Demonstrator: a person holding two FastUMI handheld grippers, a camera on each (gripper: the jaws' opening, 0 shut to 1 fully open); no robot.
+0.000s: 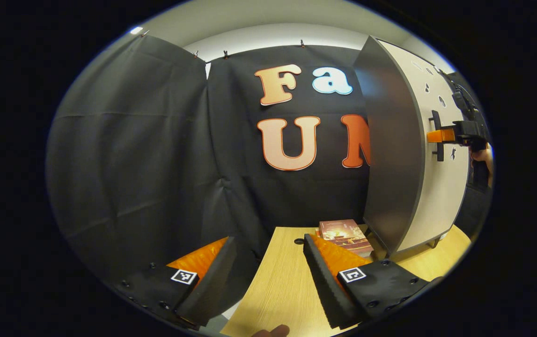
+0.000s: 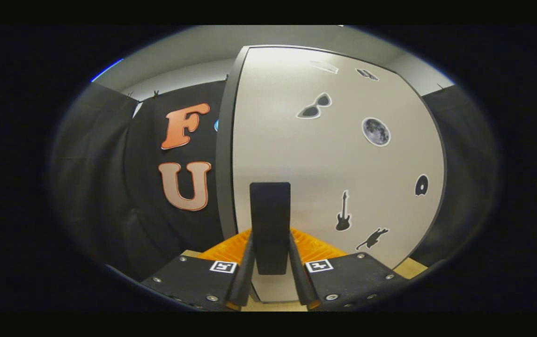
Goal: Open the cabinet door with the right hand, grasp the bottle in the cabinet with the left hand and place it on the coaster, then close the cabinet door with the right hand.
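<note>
The cabinet (image 1: 390, 154) stands on the table's right side, showing a grey side panel and a white door (image 2: 334, 164) with small dark stickers. My right gripper (image 2: 270, 238) is shut on the door's dark upright handle (image 2: 270, 210), one finger pressing on each side. From the left gripper view, the right gripper (image 1: 438, 135) meets the handle (image 1: 437, 126) at mid-height of the door. The door hides the cabinet's inside. My left gripper (image 1: 268, 241) hovers open over the table's left end, with nothing between its fingers.
A wooden table (image 1: 282, 290) runs beneath the left gripper, and its left edge lies close by. A reddish book (image 1: 345, 234) lies flat by the cabinet's near corner. A small dark hole (image 1: 299, 241) sits in the tabletop. A fingertip (image 1: 273, 331) shows at the bottom.
</note>
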